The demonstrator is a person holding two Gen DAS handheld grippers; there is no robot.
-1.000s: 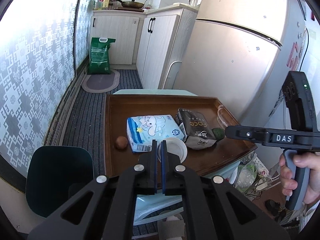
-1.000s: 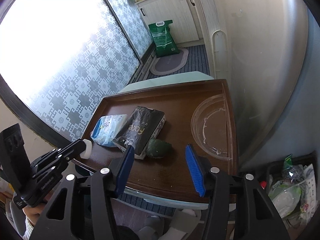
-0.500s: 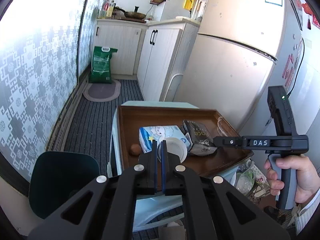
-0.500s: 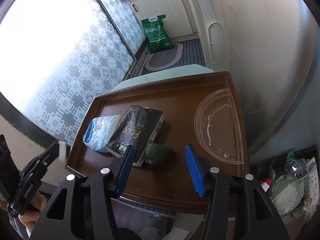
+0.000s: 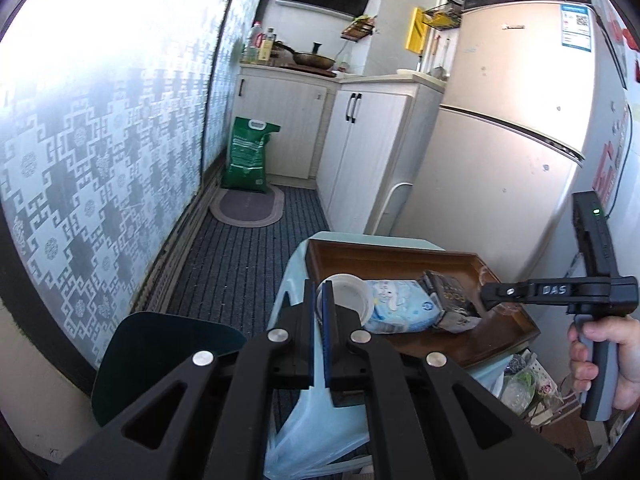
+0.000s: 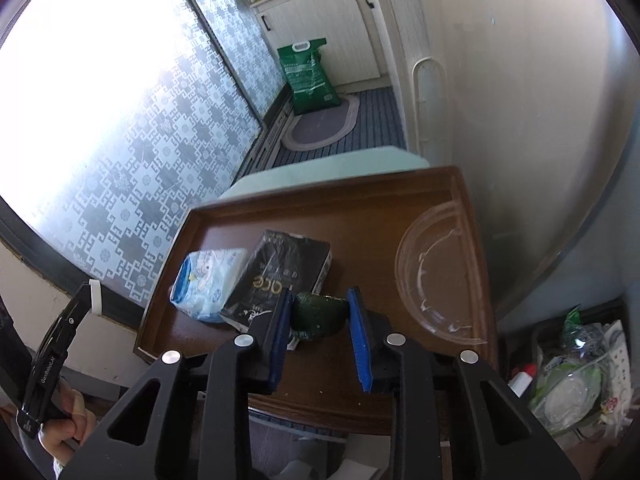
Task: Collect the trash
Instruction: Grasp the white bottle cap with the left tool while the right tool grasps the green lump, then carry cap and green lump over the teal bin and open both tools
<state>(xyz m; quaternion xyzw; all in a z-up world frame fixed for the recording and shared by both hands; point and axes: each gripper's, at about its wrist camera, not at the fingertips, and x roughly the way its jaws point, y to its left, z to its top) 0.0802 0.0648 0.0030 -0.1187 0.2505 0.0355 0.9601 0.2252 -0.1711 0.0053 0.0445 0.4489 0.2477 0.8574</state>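
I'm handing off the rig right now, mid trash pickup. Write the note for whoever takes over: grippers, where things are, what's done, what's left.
Left gripper: shut on the rim of the white cup, held off the tray's left side.
Right gripper: jaws have just been closing around the green scrap at the tray's near edge; pads at its sides, a firm grip cannot be confirmed.
On the tray: blue wipes pack, black pack beside it, clear lid against the right rim.
Done: cup lifted.
Left: bin the cup, finish grasping and bin the scrap, then judge the lid. A blue bag hangs below the left gripper.
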